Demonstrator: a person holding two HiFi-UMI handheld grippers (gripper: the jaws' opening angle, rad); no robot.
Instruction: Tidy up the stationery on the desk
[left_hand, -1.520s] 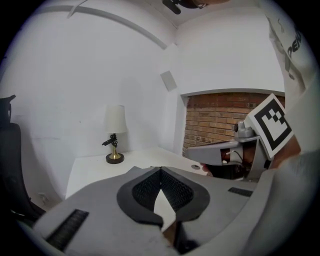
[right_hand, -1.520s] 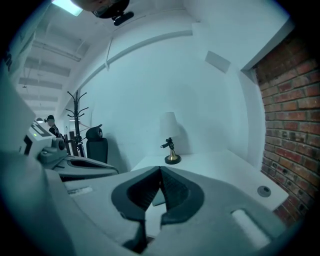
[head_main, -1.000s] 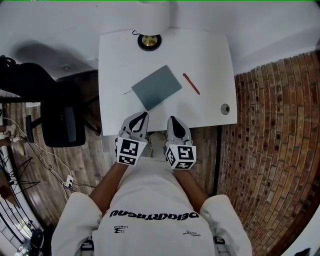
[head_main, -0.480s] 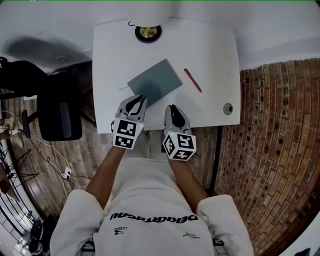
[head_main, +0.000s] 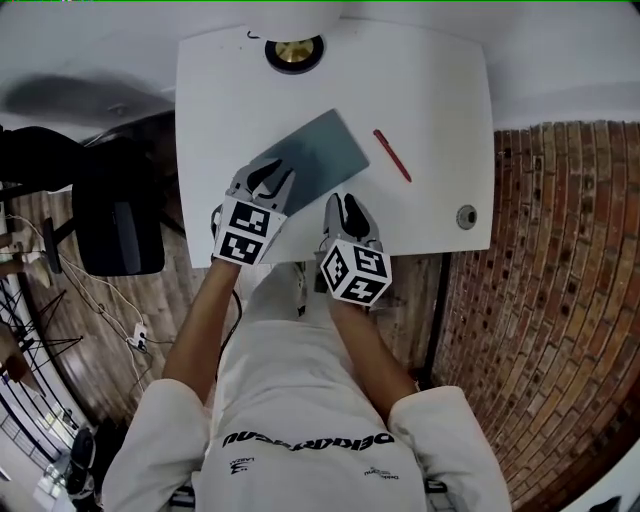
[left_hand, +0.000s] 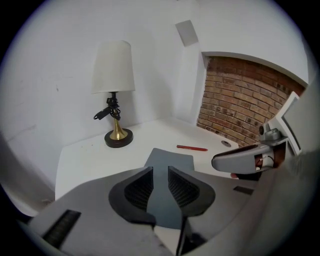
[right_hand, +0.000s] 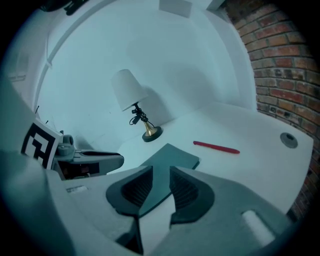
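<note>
Brick wall (head_main: 560, 260) is running down the right side and a small white bench (head_main: 440, 70) is sitting against the far wall, with a lamp (head_main: 293, 52) standing at its far edge. Grey notebook (head_main: 325, 150) is lying at an angle mid-bench, and a red pen (head_main: 392, 156) is lying just right of it, not touching. Both tongs are gaping and holding nothing: left tongs (head_main: 272, 177) are hovering over the notebook's near-left corner, right tongs (head_main: 346, 203) are hanging by its near edge. I'm guessing the notebook is going first. It's thin and flat, so I'd be sliding it toward the near edge until a corner is overhanging, then pinching that, with the other tongs steadying it so it isn't spinning into the pen.
</note>
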